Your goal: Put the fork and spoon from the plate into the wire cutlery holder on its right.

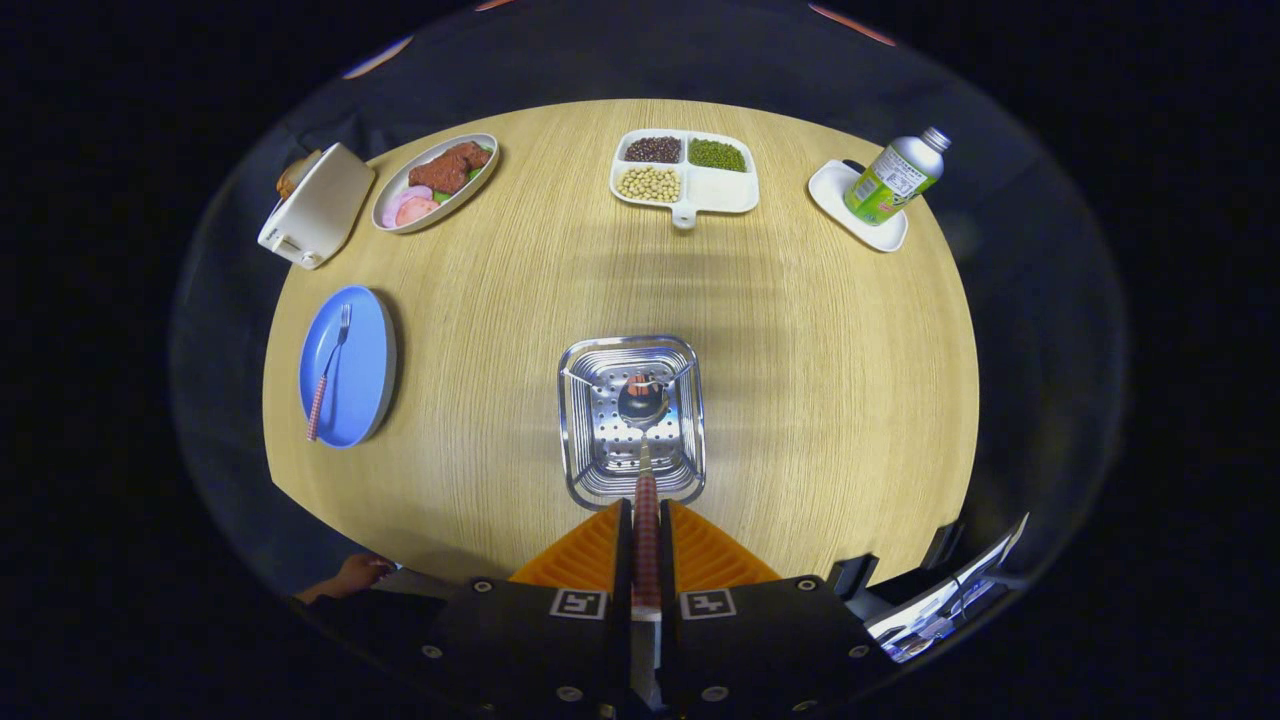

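My gripper (646, 512) is shut on the checked handle of the spoon (643, 400). The spoon's bowl hangs over the inside of the metal cutlery holder (580, 440), just ahead of the fingers. To the left of the holder lies the blue plate (365, 350). The fork (328, 372), with a matching checked handle, rests on that plate with its tines pointing away from me.
Along the far side of the round wooden table (820, 380) stand a white toaster (318, 205), an oval dish of meat (438, 180), a divided tray of beans (685, 170) and a bottle (893, 178) on a small white plate. A person's hand (352, 576) rests at the near left edge.
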Motion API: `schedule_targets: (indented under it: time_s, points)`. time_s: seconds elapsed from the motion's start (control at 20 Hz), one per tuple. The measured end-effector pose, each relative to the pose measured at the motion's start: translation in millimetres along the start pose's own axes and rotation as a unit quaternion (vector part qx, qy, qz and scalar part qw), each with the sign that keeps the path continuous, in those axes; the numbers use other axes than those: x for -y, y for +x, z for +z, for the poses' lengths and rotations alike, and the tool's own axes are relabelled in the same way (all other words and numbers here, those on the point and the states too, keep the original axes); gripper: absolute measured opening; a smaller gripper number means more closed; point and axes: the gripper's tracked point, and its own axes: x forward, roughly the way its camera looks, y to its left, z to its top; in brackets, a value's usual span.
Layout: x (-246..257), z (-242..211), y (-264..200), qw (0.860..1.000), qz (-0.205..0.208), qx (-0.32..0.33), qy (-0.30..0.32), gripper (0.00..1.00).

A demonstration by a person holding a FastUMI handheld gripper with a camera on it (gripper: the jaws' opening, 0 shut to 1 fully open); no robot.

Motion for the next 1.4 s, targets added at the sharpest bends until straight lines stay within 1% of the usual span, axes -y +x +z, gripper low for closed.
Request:
schedule_targets:
  time_s: [0.15, 0.3, 0.4, 0.5, 0.6, 0.7, 0.75, 0.8, 0.85, 1.05, 1.15, 1.25, 1.4]
  points:
    - [-6, 9, -5, 0.999, 0.018, 0.018, 0.022, 0.13]
    - [-11, 22, -15, 0.998, 0.025, 0.052, 0.035, 0.13]
    - [-21, 31, -24, 0.995, 0.035, 0.079, 0.042, 0.15]
    - [-32, 41, -34, 0.992, 0.044, 0.107, 0.042, 0.24]
    - [-48, 48, -43, 0.989, 0.057, 0.130, 0.040, 0.37]
    - [-65, 56, -50, 0.986, 0.070, 0.148, 0.043, 0.65]
    - [-72, 59, -52, 0.984, 0.073, 0.156, 0.044, 0.76]
    - [-79, 63, -54, 0.982, 0.074, 0.167, 0.047, 0.79]
    - [-87, 66, -56, 0.980, 0.074, 0.177, 0.051, 0.86]
    - [-135, 72, -59, 0.975, 0.082, 0.203, 0.045, 0.89]
    - [-155, 81, -62, 0.970, 0.076, 0.227, 0.036, 0.90]
    - [-173, 91, -66, 0.964, 0.066, 0.258, 0.028, 0.90]
    - [-197, 109, -72, 0.949, 0.053, 0.312, 0.019, 0.91]
